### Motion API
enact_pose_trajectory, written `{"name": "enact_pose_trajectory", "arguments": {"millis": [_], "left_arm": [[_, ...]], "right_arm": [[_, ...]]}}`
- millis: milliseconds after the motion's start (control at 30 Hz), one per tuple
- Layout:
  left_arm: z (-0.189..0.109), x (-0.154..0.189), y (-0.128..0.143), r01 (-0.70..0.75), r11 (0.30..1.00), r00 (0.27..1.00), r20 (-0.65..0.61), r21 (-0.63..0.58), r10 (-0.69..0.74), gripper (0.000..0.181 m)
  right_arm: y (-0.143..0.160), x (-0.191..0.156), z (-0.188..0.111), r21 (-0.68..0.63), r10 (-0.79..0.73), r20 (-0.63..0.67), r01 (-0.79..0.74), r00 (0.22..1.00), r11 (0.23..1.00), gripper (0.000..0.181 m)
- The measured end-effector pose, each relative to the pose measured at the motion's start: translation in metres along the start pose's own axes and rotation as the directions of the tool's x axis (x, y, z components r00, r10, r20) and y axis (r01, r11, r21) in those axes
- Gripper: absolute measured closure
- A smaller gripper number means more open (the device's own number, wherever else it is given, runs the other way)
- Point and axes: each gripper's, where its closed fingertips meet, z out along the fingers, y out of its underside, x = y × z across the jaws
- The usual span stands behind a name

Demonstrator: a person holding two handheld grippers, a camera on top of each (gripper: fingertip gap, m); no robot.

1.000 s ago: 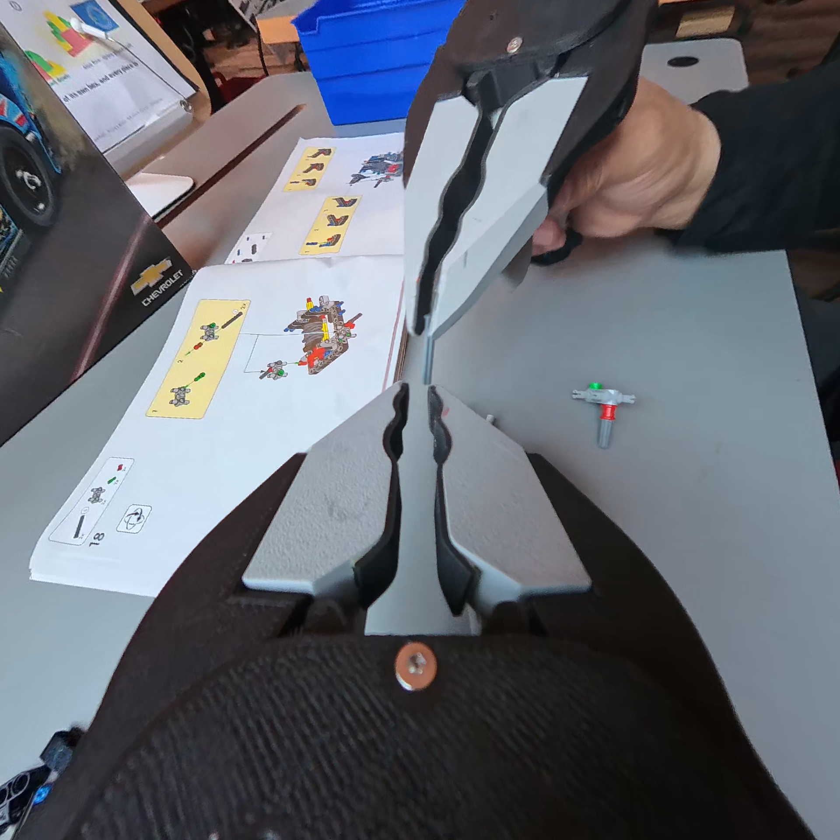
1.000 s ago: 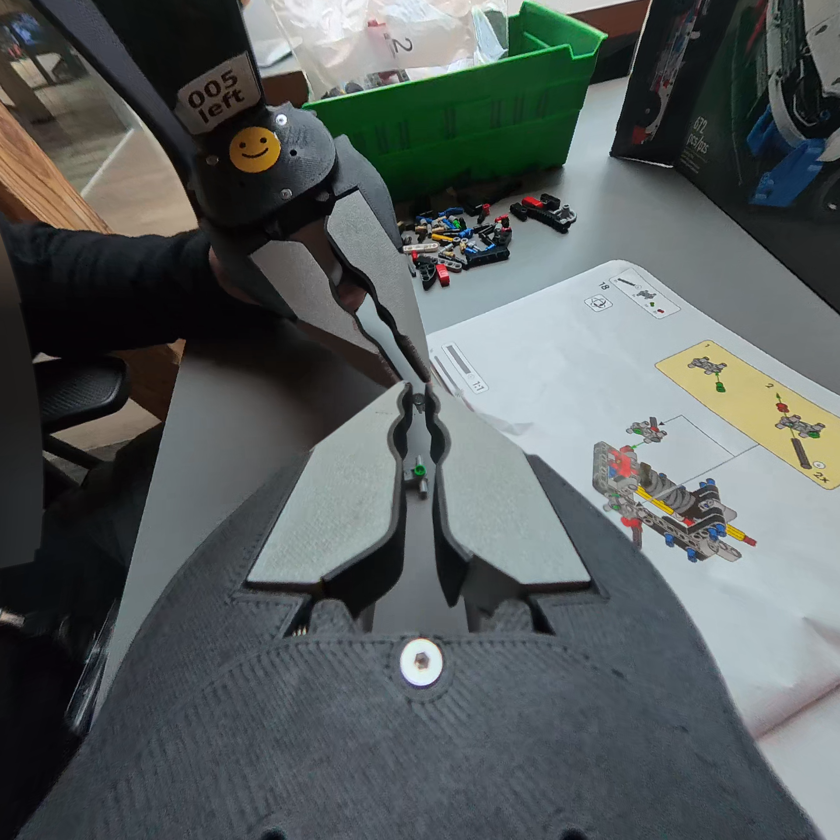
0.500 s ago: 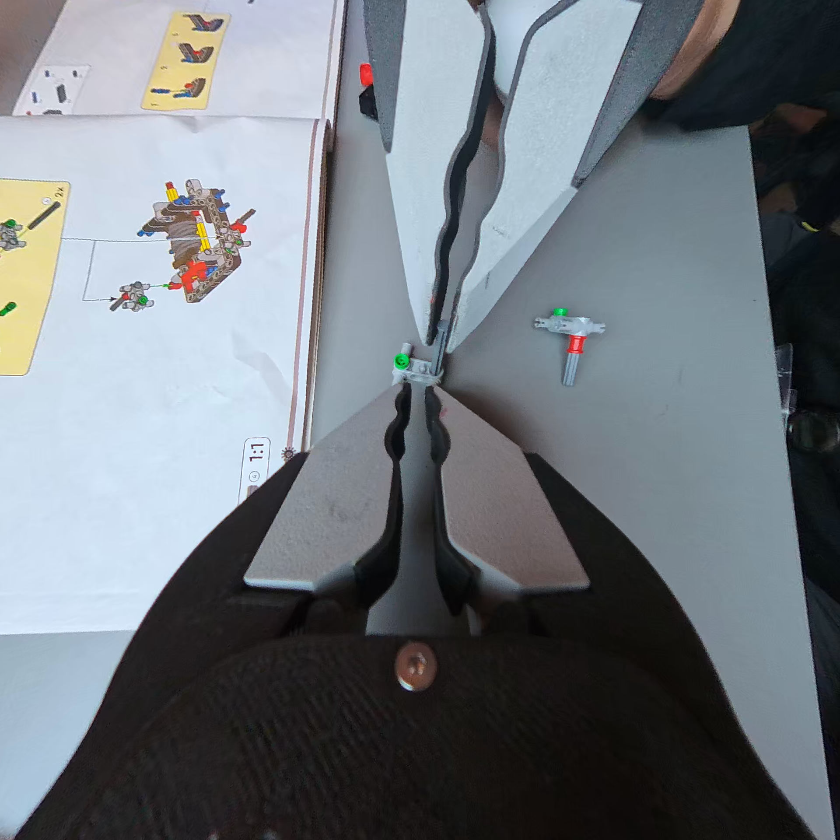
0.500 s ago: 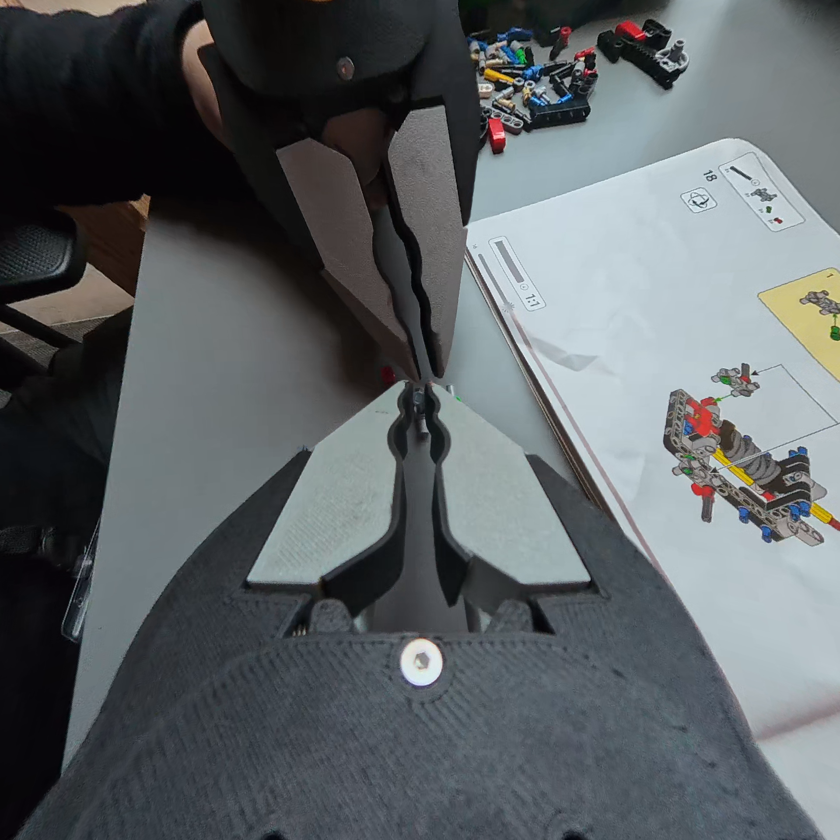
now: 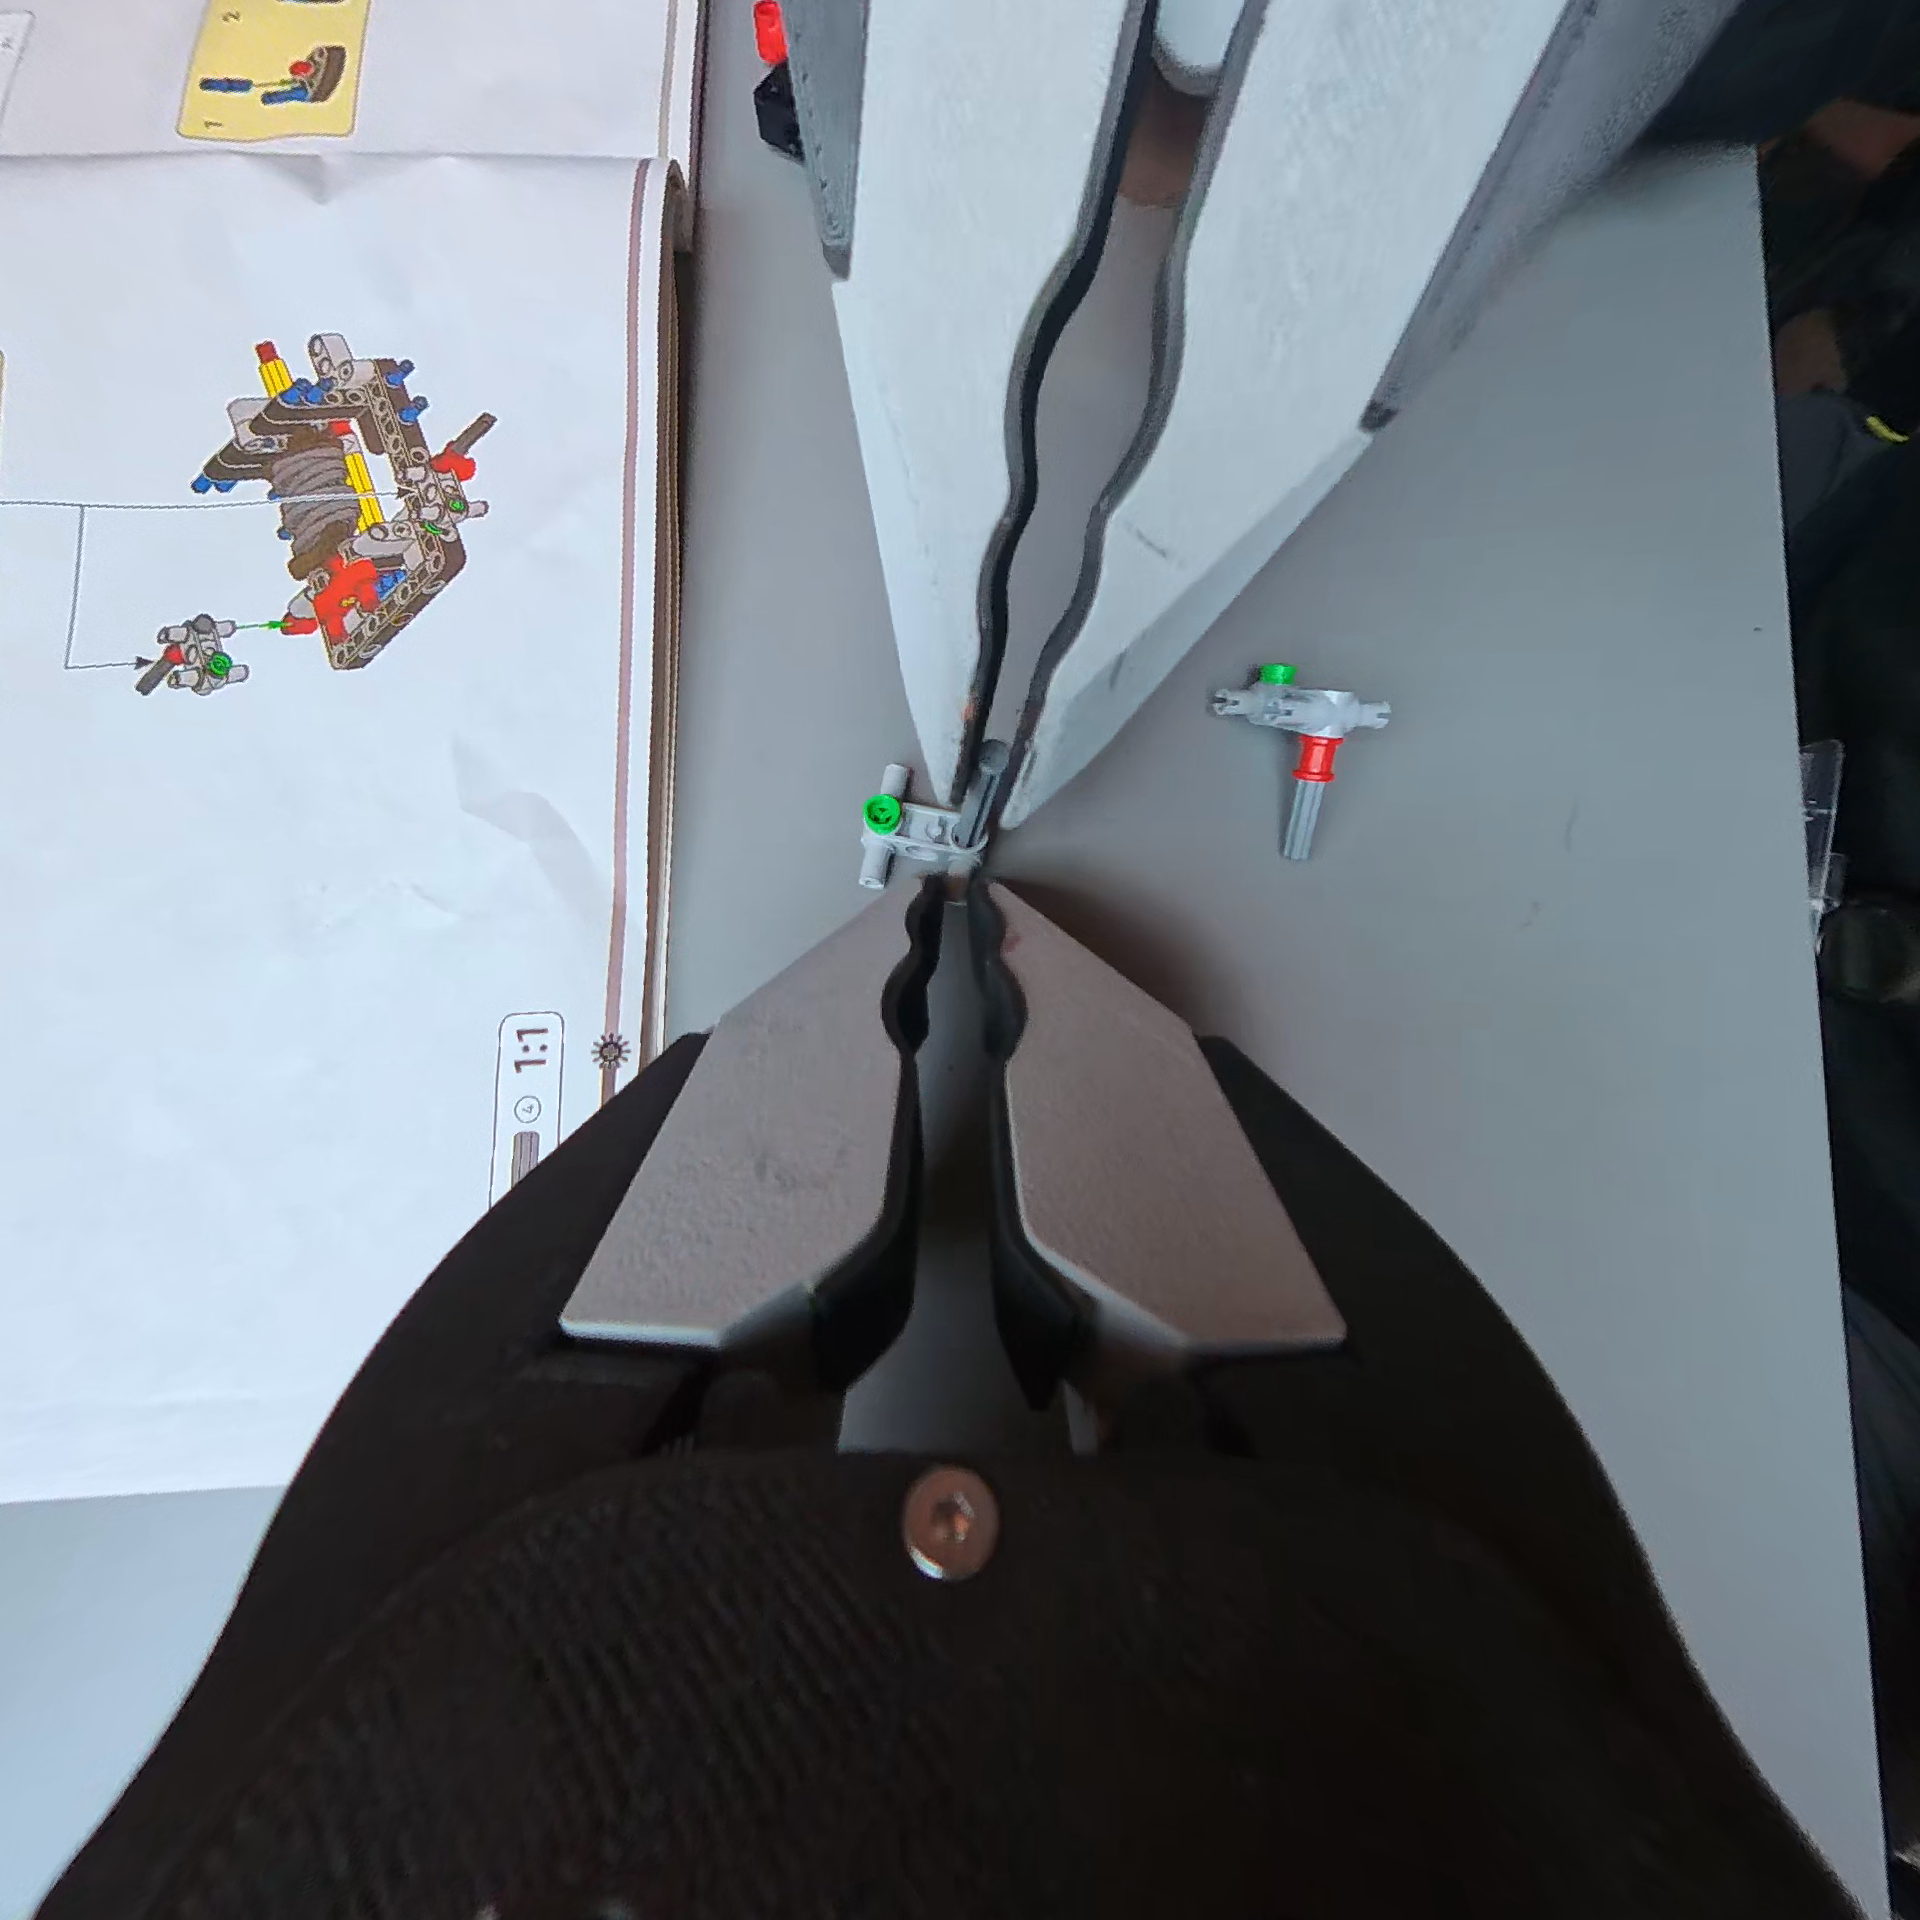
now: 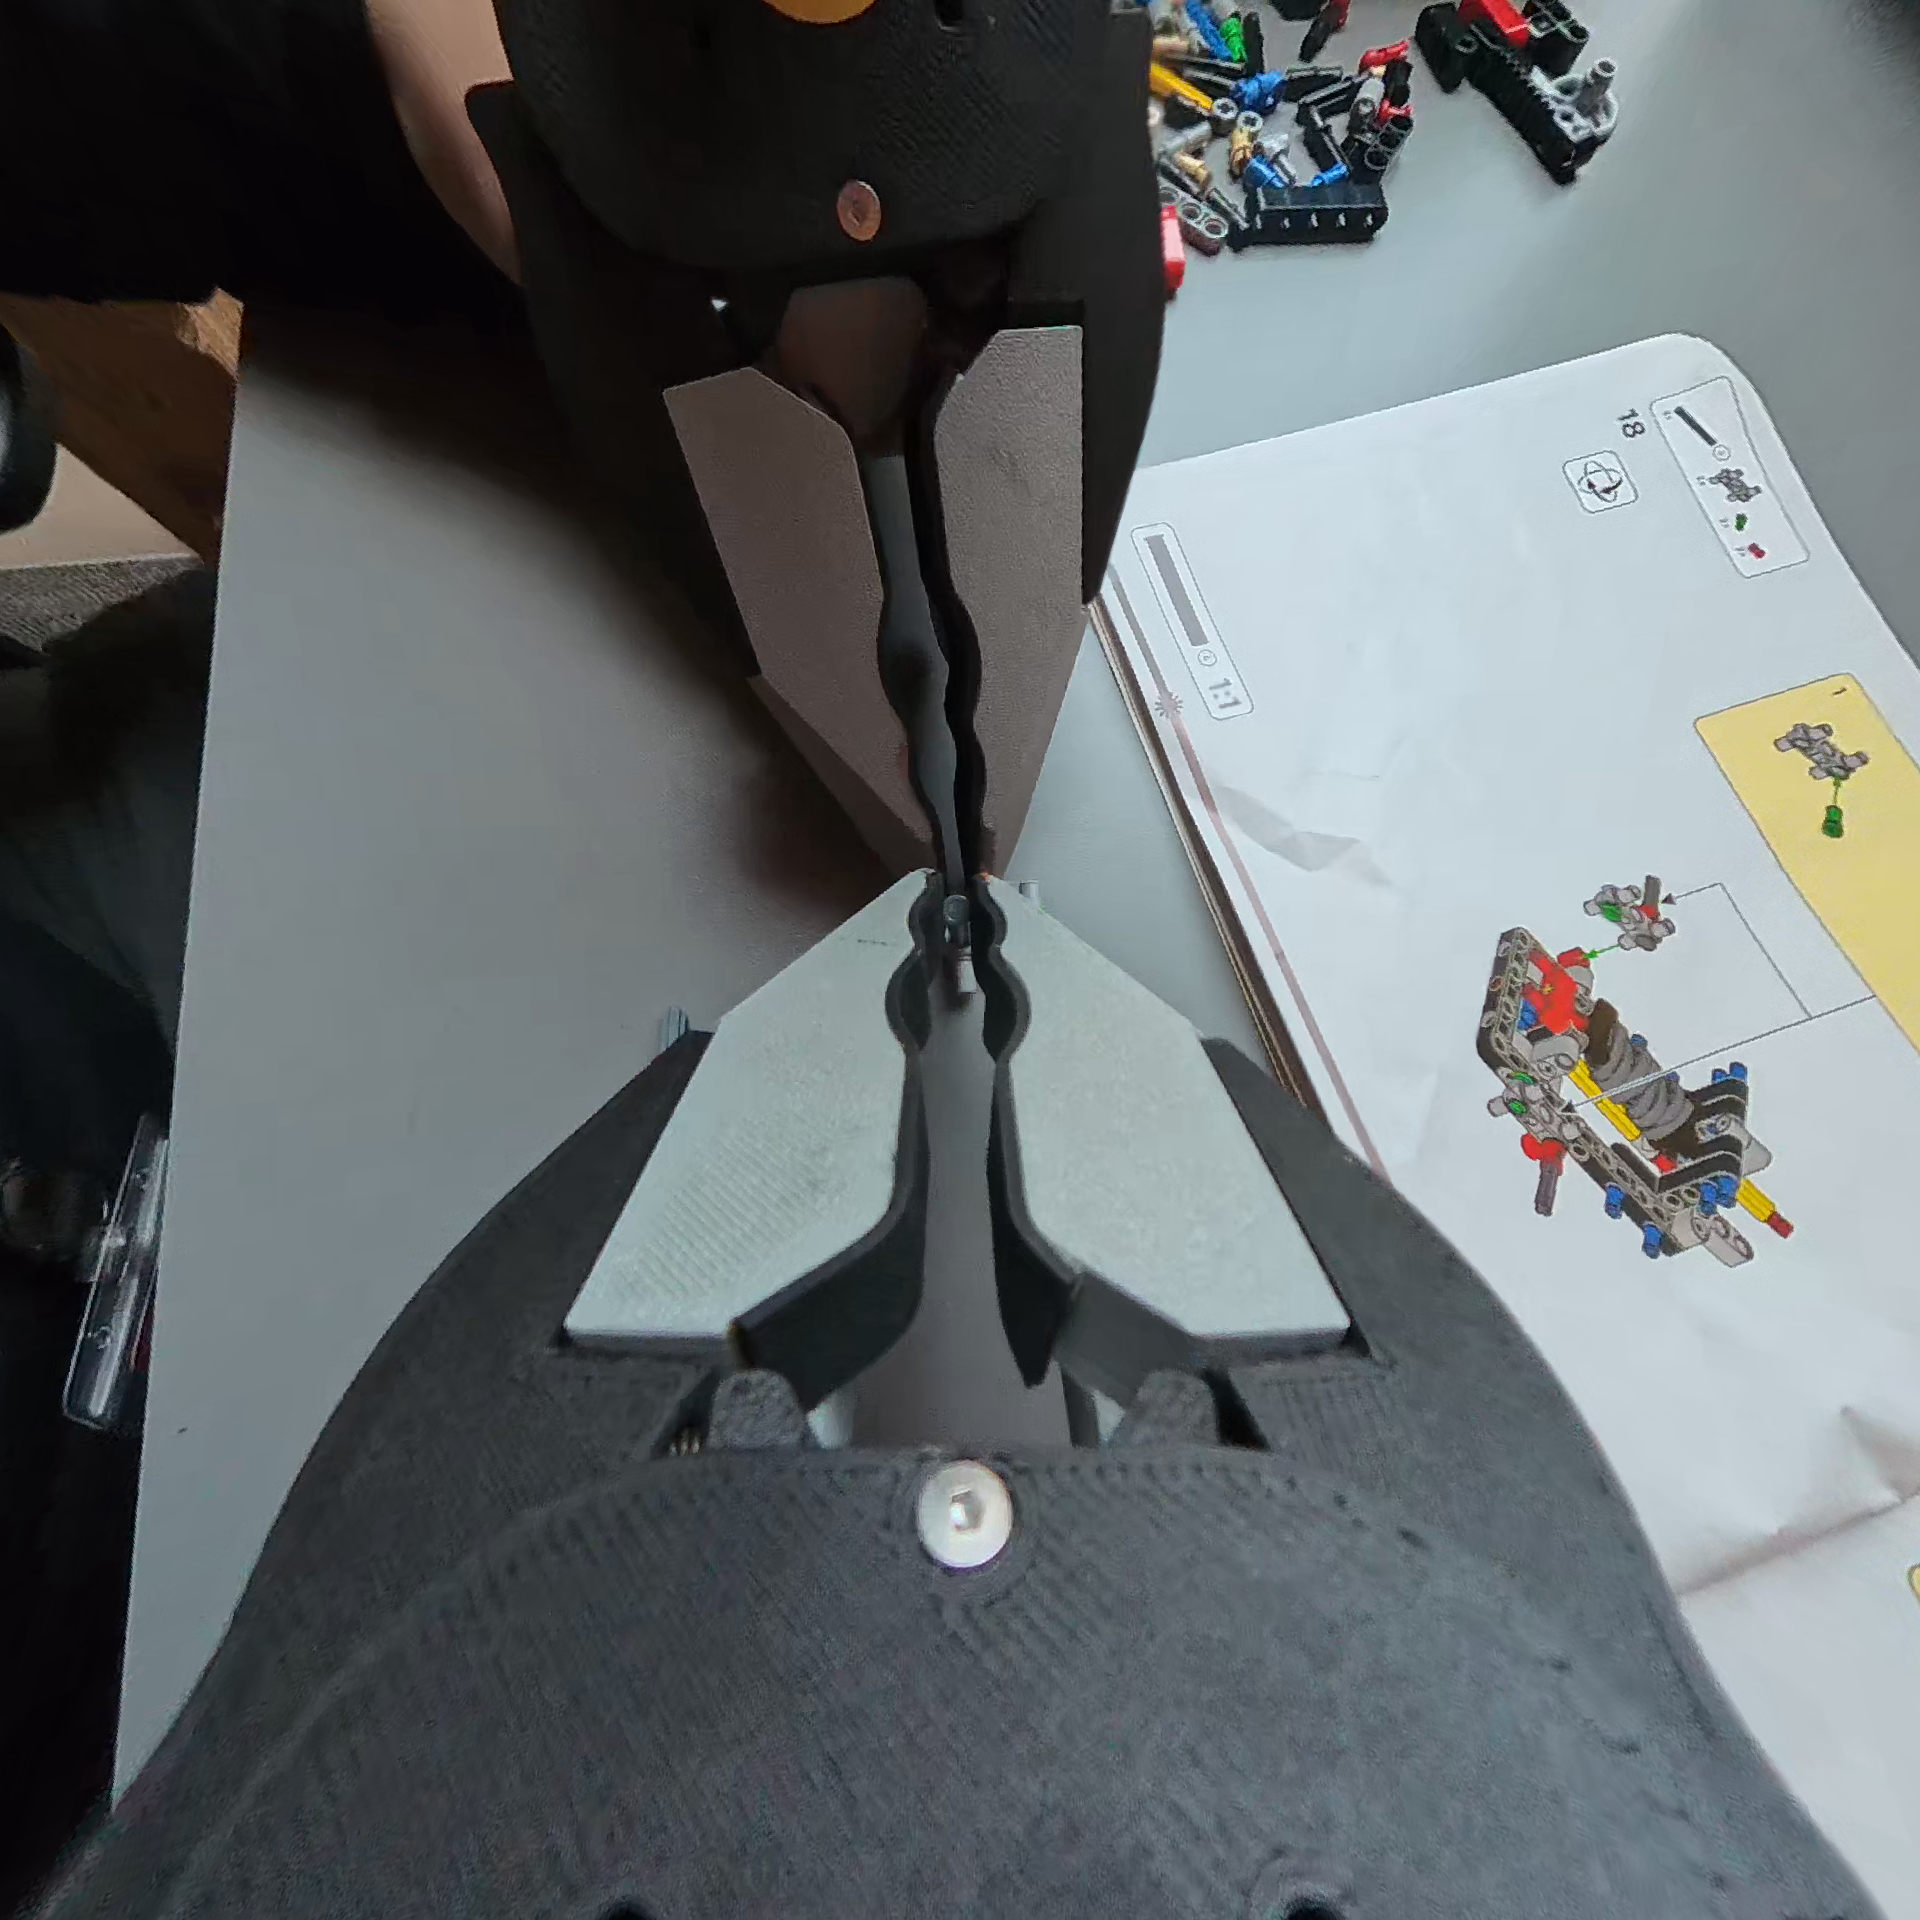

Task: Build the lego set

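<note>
The left gripper (image 5: 954, 883), with pale grey fingers on a black body, meets the right gripper (image 5: 985, 805) tip to tip above the grey table (image 5: 1507, 1143). In the left wrist view the left jaws stand narrow, pinched at their tips on a small light grey connector piece with a green pin (image 5: 914, 828), which juts out toward 9 o'clock from the meeting point. The right gripper comes down from 12 o'clock, its jaws nearly together and clamped on a short dark grey axle (image 5: 982, 795) whose lower end sits against the connector; whether the axle is seated in it cannot be told. In the right wrist view the same axle (image 6: 954, 920) shows between the right gripper's (image 6: 956, 894) tips, with the left gripper (image 6: 961, 862) descending from 12 o'clock. A second small assembly, light grey with a green pin, red bush and grey axle (image 5: 1299, 743), lies on the table at 3 o'clock of the tips, well apart from them. The open white instruction booklet with coloured build drawings (image 5: 312, 727) lies at 9 o'clock in the left view. A heap of loose mixed-colour lego pieces (image 6: 1288, 135) sits on the table at 1 o'clock in the right view, beyond the booklet.
</note>
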Motion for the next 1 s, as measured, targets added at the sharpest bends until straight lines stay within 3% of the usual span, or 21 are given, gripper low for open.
{"name": "enact_pose_trajectory", "arguments": {"millis": [200, 333, 467, 533, 700, 867, 1000], "left_arm": [[-0.006, 0.001, -0.009, 0.012, 0.998, 1.000, -0.019, 0.065, -0.011, 0.179], [-0.017, -0.004, -0.022, 0.046, 0.987, 0.999, -0.017, 0.156, -0.044, 0.179], [-0.024, -0.004, -0.032, 0.077, 0.971, 0.997, -0.047, 0.227, -0.068, 0.179], [-0.024, -0.007, -0.030, 0.097, 0.969, 0.995, -0.047, 0.226, -0.089, 0.180], [-0.025, -0.011, -0.029, 0.097, 0.969, 0.995, -0.027, 0.229, -0.093, 0.180], [-0.024, -0.010, -0.028, 0.096, 0.971, 0.995, -0.038, 0.218, -0.090, 0.180], [-0.019, -0.007, -0.022, 0.118, 0.976, 0.992, -0.063, 0.180, -0.109, 0.180]], "right_arm": [[0.002, 0.002, 0.005, -0.079, -0.015, 0.008, 0.015, 1.000, 0.997, 0.179], [-0.006, 0.009, -0.004, 0.078, 0.093, 0.034, -0.096, 0.995, 0.992, 0.179], [-0.016, 0.010, -0.013, 0.204, 0.238, 0.190, -0.276, 0.952, 0.939, 0.178], [-0.019, 0.009, -0.018, 0.233, 0.233, 0.229, -0.286, 0.945, 0.929, 0.165], [-0.021, 0.014, -0.031, 0.269, 0.132, 0.140, -0.166, 0.981, 0.949, 0.162], [-0.001, 0.019, -0.018, 0.120, -0.048, -0.065, 0.056, 0.997, 0.991, 0.165], [0.001, 0.018, -0.009, -0.003, -0.254, -0.218, 0.259, 0.942, 0.966, 0.169]]}}
